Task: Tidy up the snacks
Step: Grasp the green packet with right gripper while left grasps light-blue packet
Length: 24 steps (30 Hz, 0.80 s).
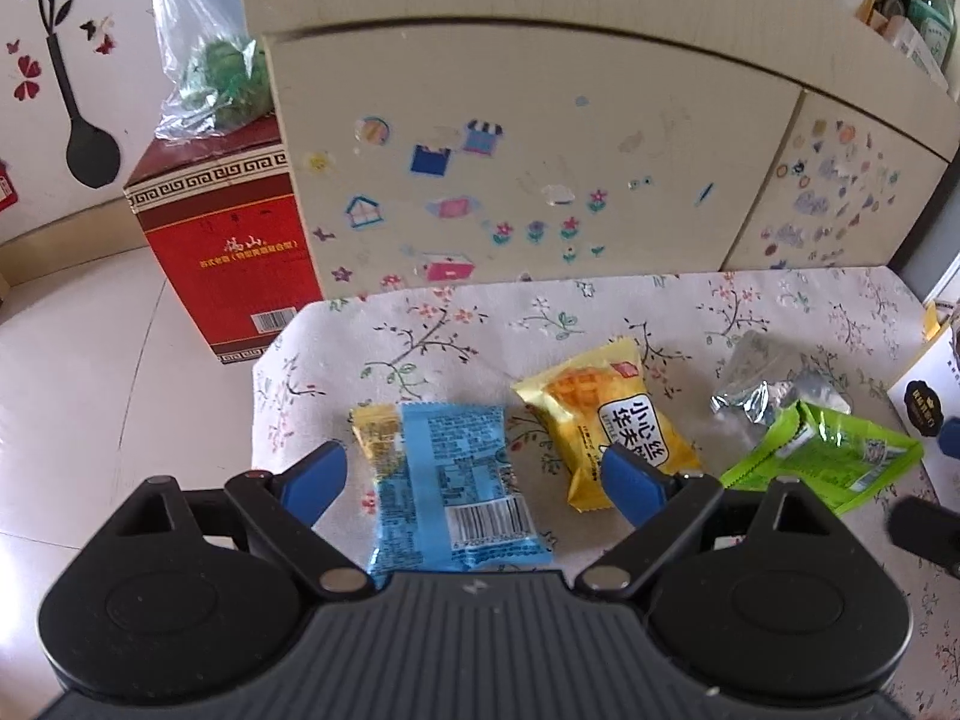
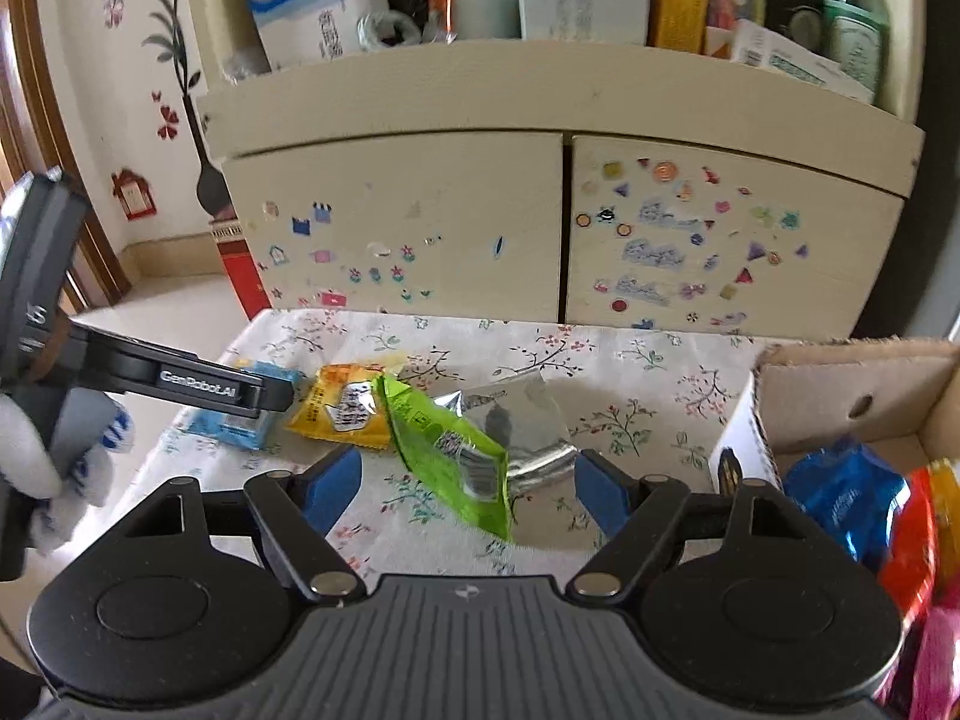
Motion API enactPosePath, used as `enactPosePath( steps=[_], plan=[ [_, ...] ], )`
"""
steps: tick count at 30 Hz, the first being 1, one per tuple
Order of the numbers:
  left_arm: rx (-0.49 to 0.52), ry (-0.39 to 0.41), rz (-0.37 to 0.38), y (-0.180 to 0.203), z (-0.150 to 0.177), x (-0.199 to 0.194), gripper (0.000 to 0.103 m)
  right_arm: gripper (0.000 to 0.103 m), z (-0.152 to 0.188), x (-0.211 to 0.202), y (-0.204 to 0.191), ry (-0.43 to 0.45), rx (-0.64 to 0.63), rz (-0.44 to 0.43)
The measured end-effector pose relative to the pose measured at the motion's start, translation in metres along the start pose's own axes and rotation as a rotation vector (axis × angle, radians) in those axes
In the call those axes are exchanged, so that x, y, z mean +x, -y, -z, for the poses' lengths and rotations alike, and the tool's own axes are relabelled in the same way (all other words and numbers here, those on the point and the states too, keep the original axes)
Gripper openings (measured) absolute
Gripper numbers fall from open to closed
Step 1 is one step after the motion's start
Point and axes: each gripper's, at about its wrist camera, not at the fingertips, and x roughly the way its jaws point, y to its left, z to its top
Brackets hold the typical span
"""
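The left gripper (image 1: 474, 480) has its jaws apart over a blue snack packet (image 1: 447, 480). The right gripper (image 2: 468, 486) is also spread, above a green packet (image 2: 447, 450). A cardboard box (image 2: 840, 384) holds blue and red packets. "GenRobot.AI" is printed on the left gripper.

Cream cabinet (image 1: 540, 168), stickered doors; wall (image 1: 54, 60) with flower decals; pale tiled floor (image 1: 90, 390); red carton (image 1: 228, 252) beside cabinet.
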Motion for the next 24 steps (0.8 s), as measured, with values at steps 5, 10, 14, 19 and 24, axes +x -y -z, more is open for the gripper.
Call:
enactPosePath(
  steps=[5,10,14,19,24],
  plan=[
    [0.002,-0.033,-0.014,0.001,0.0,0.014,0.091,0.082,-0.002,0.018,-0.005,-0.002,-0.04,0.01],
    [-0.009,-0.053,-0.018,0.0,0.002,0.024,0.091,0.068,-0.001,0.032,-0.008,-0.022,-0.064,0.021],
    [-0.009,-0.056,-0.02,0.003,0.002,0.03,0.088,0.038,0.002,0.036,-0.01,-0.05,-0.069,0.019],
    [0.019,-0.056,0.002,0.007,0.003,0.03,0.053,0.017,0.003,0.031,-0.009,-0.06,-0.049,-0.006],
    [0.01,-0.06,0.006,0.004,0.005,0.025,0.05,0.015,0.001,0.024,-0.012,-0.058,-0.032,-0.012]
  ],
)
